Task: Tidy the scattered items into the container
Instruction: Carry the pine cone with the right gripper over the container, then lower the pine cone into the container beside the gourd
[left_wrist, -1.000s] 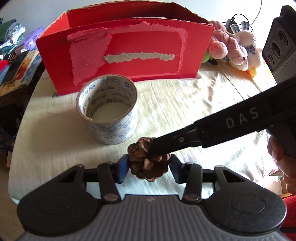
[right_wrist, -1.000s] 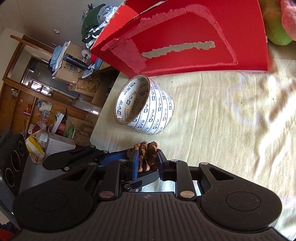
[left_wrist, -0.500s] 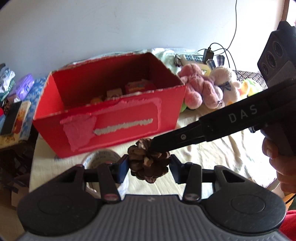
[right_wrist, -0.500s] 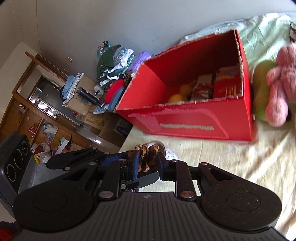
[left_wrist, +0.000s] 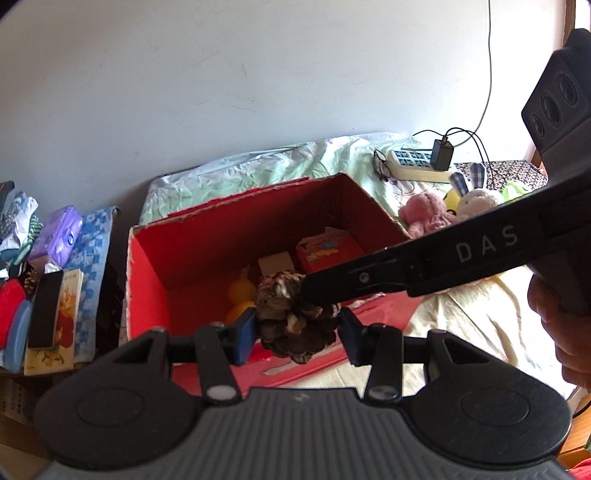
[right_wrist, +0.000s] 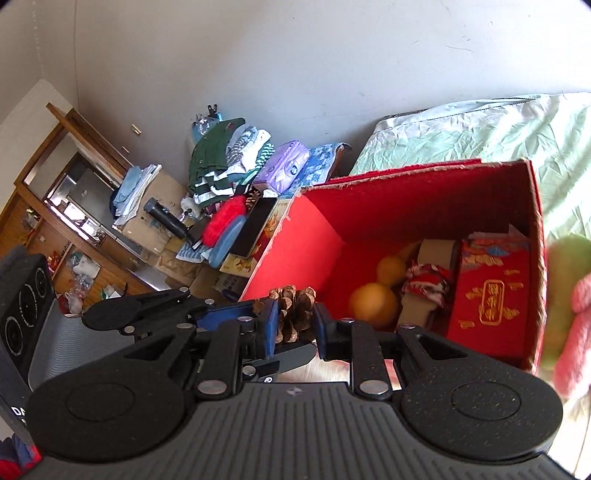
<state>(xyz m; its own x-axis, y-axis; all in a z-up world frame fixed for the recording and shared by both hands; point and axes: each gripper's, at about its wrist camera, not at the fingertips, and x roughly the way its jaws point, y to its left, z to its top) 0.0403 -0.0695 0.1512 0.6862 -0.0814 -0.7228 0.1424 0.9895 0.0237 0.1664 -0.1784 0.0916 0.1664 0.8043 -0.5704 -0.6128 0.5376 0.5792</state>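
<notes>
Fingers (left_wrist: 246, 334) of both my grippers were clamped on one pine cone (left_wrist: 291, 317), held above the near wall of the red box (right_wrist: 295, 254). I judged it best to carry it further over the opening, then release both together.

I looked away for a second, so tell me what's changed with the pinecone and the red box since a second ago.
Both grippers lifted the pinecone off the cloth beside the tape roll and carried it up over the near rim of the red box; the tape roll has dropped out of view. Unchanged: the left gripper and right gripper both stay clamped on the pinecone, and nothing has been released.
</notes>
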